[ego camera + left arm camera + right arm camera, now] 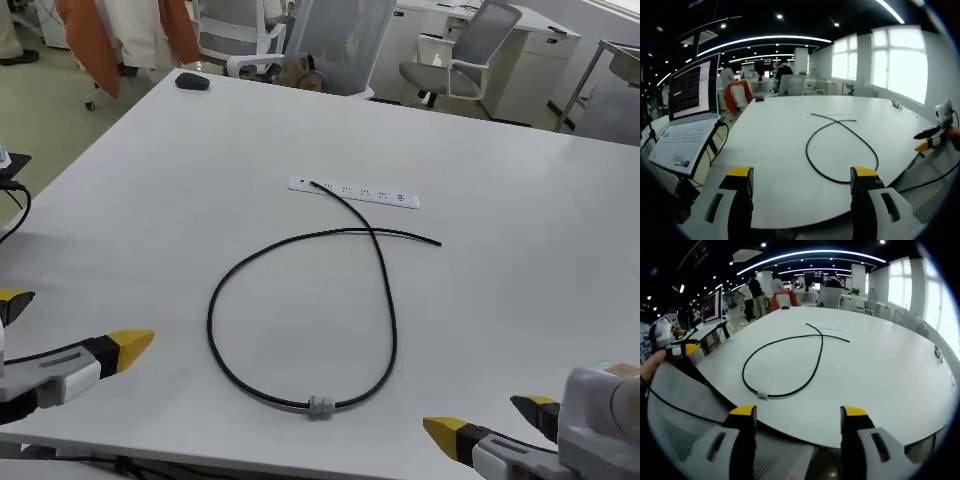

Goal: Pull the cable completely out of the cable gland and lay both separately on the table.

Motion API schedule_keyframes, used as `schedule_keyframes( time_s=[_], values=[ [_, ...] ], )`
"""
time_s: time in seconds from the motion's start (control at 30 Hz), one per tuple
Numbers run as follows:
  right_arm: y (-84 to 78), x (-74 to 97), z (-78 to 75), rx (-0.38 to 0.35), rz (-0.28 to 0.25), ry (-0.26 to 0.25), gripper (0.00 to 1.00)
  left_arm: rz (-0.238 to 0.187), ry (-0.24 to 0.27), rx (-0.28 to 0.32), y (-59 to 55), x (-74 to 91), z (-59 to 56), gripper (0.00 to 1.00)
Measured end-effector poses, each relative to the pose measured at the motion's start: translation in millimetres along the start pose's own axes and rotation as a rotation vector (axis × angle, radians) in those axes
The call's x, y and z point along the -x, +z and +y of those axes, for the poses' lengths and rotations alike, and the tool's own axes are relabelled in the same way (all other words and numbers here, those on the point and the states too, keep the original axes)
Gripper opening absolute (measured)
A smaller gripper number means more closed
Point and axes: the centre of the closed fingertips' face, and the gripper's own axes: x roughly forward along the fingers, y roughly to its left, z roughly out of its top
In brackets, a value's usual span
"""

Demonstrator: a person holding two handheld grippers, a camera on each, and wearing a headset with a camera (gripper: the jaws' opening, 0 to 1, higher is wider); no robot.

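A black cable (385,290) lies in a crossed loop on the white table (520,260). A small grey cable gland (320,406) sits threaded on it at the loop's near side. The same loop (840,135) and its gland (762,395) lie ahead of both grippers in the gripper views. My left gripper (70,325) hovers open at the table's near left edge, well left of the loop. My right gripper (490,418) hovers open at the near right edge, right of the gland. Neither touches the cable. The left gripper's yellow tips (801,175) and the right's (799,412) are empty.
A white power strip (354,192) lies beyond the loop, under one cable end. A dark mouse-like object (192,82) rests at the far left corner. An open laptop (685,120) stands left of the table. Office chairs (340,45) and an orange garment (120,35) line the far side.
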Motion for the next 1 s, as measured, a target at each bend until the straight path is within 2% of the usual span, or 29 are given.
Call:
schedule_keyframes(
  time_s=[0.6, 0.73, 0.8, 0.9, 1.0],
  values=[
    [-0.3, -0.3, 1.2, -0.008, -0.002, 0.009, 0.70, 0.011, -0.005, -0.020, -0.8, -0.3, -1.5, 0.80],
    [-0.9, -0.7, 1.1, -0.010, 0.000, 0.010, 0.70, 0.038, -0.025, -0.076, -1.5, 0.1, -7.1, 0.80],
    [-1.7, -0.7, 1.4, -0.009, 0.005, 0.011, 0.70, 0.041, -0.036, -0.100, 1.6, 0.9, -11.1, 0.80],
    [-2.3, -1.4, 1.8, -0.009, 0.008, 0.015, 0.69, 0.060, -0.075, -0.166, 6.9, 1.5, -20.2, 0.79],
    [-4.4, -2.1, 2.7, -0.006, 0.021, 0.020, 0.68, 0.058, -0.103, -0.214, 16.1, 0.5, -30.1, 0.79]
  ],
)
